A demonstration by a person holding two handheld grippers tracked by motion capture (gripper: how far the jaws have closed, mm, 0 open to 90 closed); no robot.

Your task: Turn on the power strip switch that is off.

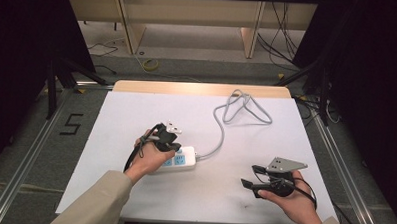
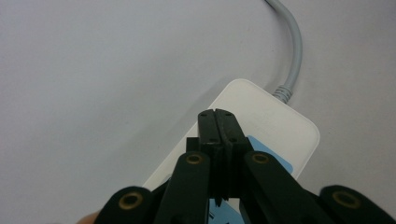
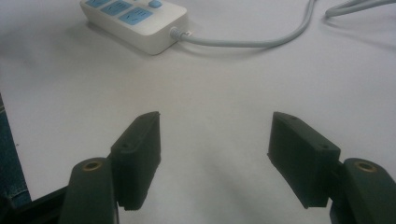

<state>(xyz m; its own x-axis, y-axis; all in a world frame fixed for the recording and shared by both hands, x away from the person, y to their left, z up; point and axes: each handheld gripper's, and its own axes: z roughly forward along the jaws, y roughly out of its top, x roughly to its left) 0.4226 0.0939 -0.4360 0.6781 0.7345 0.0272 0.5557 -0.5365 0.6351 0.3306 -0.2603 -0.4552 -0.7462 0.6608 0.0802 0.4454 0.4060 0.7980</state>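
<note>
L claw [image 2: 218, 114] jaws pressed together, nothing between them, tips right over the white power strip [image 1: 181, 160], which lies flat near bench [image 1: 136, 115] centre, a bit toward the near edge. Its grey cable [image 1: 220, 135] runs to a loose loop by the far edge. R claw [image 3: 215, 154] spread wide, empty, near the near-right corner, well apart from strip.

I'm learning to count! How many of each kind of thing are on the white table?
Power strip: 1
Grey cord: 1
Claws: 2, the left claw and the right claw
Total: 4
</note>
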